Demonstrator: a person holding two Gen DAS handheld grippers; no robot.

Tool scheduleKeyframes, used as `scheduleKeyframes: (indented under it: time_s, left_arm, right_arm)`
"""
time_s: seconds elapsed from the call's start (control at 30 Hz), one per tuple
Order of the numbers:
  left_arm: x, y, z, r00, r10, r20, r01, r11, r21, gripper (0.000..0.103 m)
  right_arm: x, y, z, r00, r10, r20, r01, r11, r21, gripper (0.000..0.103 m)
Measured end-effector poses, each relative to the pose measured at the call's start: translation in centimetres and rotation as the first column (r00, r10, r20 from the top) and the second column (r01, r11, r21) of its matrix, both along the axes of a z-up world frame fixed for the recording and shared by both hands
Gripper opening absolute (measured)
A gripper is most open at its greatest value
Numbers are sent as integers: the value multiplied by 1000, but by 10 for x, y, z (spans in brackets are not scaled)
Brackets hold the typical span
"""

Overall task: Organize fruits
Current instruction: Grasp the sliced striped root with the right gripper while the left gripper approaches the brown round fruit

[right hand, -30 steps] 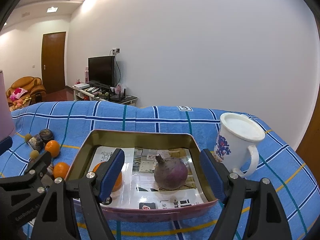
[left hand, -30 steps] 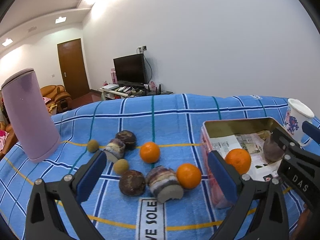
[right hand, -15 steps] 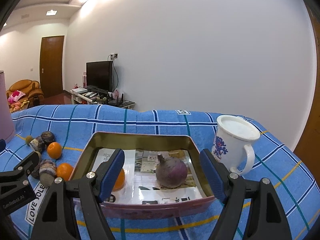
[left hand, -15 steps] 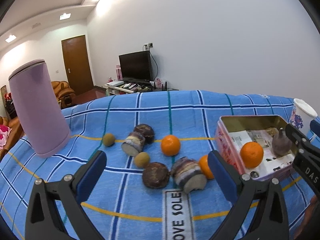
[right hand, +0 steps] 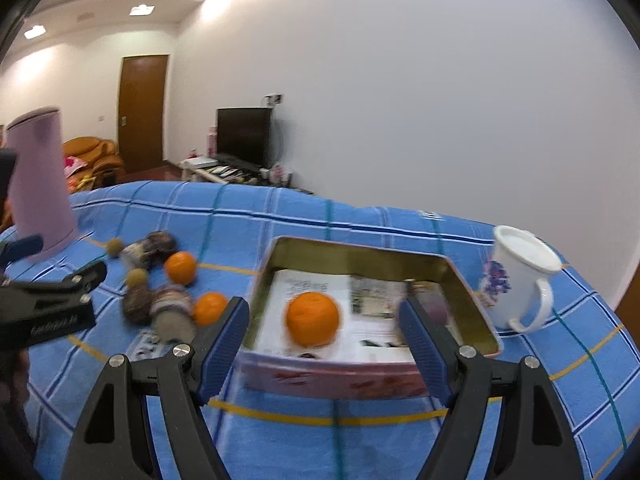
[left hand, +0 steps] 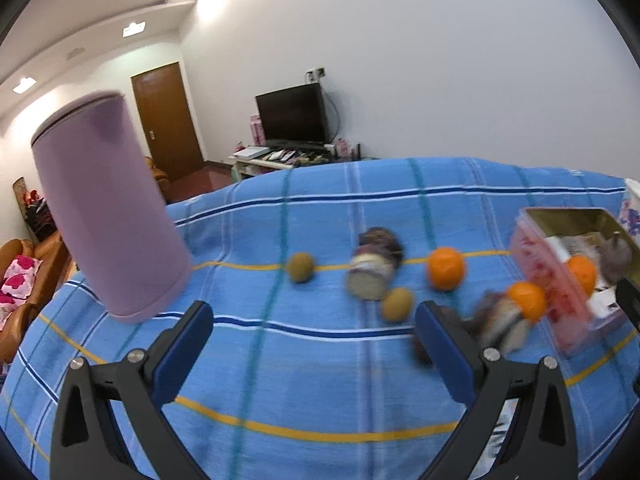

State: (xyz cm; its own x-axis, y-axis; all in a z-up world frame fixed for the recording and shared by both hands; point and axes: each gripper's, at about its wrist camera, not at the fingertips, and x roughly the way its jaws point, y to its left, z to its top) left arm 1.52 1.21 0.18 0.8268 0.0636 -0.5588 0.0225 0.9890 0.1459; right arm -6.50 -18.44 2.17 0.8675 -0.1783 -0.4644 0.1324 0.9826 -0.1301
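In the left wrist view my left gripper (left hand: 316,340) stands open over bare blue cloth, with nothing between its fingers. To its right lie two oranges (left hand: 446,268) (left hand: 526,300), two small brown fruits (left hand: 300,267) (left hand: 396,304) and blurred purple-and-white cut pieces (left hand: 372,270). My right gripper (right hand: 324,340) is open in front of the tin box (right hand: 360,252), apart from it. An orange (right hand: 312,318) lies in the tin on printed paper. A purple bulb (right hand: 434,306) in the tin is mostly hidden behind the right finger.
A tall lilac cylinder (left hand: 108,208) stands at the left on the blue checked cloth (left hand: 320,380). A white mug (right hand: 520,276) with a blue flower stands right of the tin. Behind the table are a television, a door and a sofa.
Both grippers have swung to the left. The fruits now sit to the right in the left wrist view. In the right wrist view the tin's orange now lies between the fingers. Both stayed open.
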Motion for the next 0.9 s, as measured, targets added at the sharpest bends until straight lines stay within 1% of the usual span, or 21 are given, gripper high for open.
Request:
scheduleKeyframes:
  time_s: [0.1,0.17,0.27,0.33,0.4,0.47,0.57,0.7,0.77,0.9]
  left_arm:
    - [9,20,-2,1000,28,-14,-28,1000,-11,103]
    - [12,29,-3,999,39,-20,-39,999,-23,103]
    - [15,35,-3,999,44,-27,-44,999,-31,103]
    - [15,37,-3,999,44,-27,-45,999,-25,103]
    - [13,37,-3,999,38,-31,-38,999,-16,103]
    - [13,38,-2,999,38,-34,-38,999,-9,103]
    - [14,41,0,998,39,-39,-40,999,-14,102]
    - [15,47,1,998,41,-50,-43,998,-35,99]
    - [16,49,2,998,38,-55,-40,998,-47,99]
    - [15,48,3,998,25,-61,-29,998,-64,99]
  right_arm:
    - [3,18,-3,998,54,-22,-54,999,4,75]
    - [8,31,-6,995,93,-44,-93,996,2,66]
    - [15,47,-10,987,140,-84,-139,990,23,59]
    - [21,54,-12,981,167,-100,-163,985,51,58]
    - [28,64,-13,973,196,-121,-189,980,64,55]
    - [37,73,-15,963,225,-147,-217,974,66,42]
    - [54,82,-18,948,260,-184,-251,965,69,40]
    - [75,88,-27,923,297,-246,-280,954,103,37]
    - [80,89,-27,924,287,-251,-281,958,63,37]
    - [91,83,-31,913,294,-284,-292,955,48,37]
